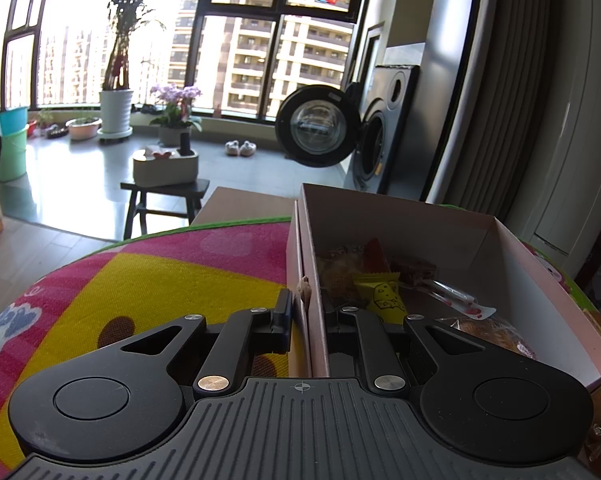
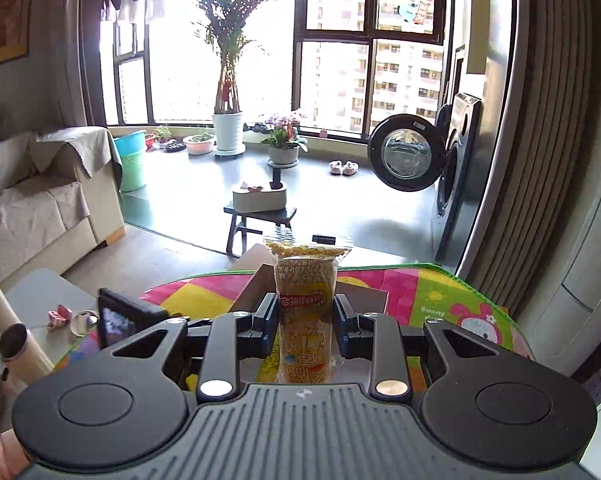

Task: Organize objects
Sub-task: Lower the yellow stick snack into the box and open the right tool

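My left gripper (image 1: 307,312) is shut on the left wall of a pink cardboard box (image 1: 540,280), one finger outside and one inside. The box rests on a colourful play mat (image 1: 140,280) and holds several wrapped snacks, among them a yellow cheese-print packet (image 1: 382,296) and a dark red packet (image 1: 414,270). My right gripper (image 2: 306,316) is shut on a clear packet of yellow puffed snack (image 2: 306,292) with a red label, held upright above the mat (image 2: 440,292). A brown box edge (image 2: 256,284) shows just behind that packet.
A dark stool with a white tray (image 1: 166,166) stands on the floor beyond the mat. A washing machine with its door open (image 1: 320,126) is at the right. Left of the mat sits a low table (image 2: 40,300) with tubes and small items, beside a covered sofa (image 2: 40,200).
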The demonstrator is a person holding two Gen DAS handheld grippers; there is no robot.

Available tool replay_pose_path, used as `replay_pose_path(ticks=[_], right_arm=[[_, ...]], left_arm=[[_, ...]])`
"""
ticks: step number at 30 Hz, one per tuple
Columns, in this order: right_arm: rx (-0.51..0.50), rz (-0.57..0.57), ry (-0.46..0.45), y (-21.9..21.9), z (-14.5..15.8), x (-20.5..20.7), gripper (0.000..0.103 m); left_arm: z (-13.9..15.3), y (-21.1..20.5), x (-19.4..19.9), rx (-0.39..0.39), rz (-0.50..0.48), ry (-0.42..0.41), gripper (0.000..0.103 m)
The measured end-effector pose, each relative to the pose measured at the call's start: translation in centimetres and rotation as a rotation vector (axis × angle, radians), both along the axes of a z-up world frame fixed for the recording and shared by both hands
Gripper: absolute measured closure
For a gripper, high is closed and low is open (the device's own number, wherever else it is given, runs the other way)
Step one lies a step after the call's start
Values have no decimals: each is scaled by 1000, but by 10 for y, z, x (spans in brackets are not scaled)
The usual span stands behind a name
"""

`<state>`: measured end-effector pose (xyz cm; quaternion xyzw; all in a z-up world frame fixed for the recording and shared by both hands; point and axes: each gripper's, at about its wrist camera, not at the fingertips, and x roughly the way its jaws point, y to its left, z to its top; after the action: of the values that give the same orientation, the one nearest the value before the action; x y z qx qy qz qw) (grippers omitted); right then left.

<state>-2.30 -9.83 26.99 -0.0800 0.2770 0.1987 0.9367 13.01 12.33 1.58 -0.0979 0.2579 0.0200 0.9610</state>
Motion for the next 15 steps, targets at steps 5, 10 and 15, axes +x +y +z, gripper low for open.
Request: replay_pose_path(ticks=[5, 10, 15], right_arm=[[-71, -67, 76, 17, -35, 52, 75], [-125, -114, 184, 26, -71, 91, 75], [-145, -155, 246, 24, -101, 107, 75]], left_arm=[[0, 0, 0, 1, 0, 0, 89], [0, 0, 0, 1, 0, 0, 88], [0, 0, 0, 0, 0, 0, 88]])
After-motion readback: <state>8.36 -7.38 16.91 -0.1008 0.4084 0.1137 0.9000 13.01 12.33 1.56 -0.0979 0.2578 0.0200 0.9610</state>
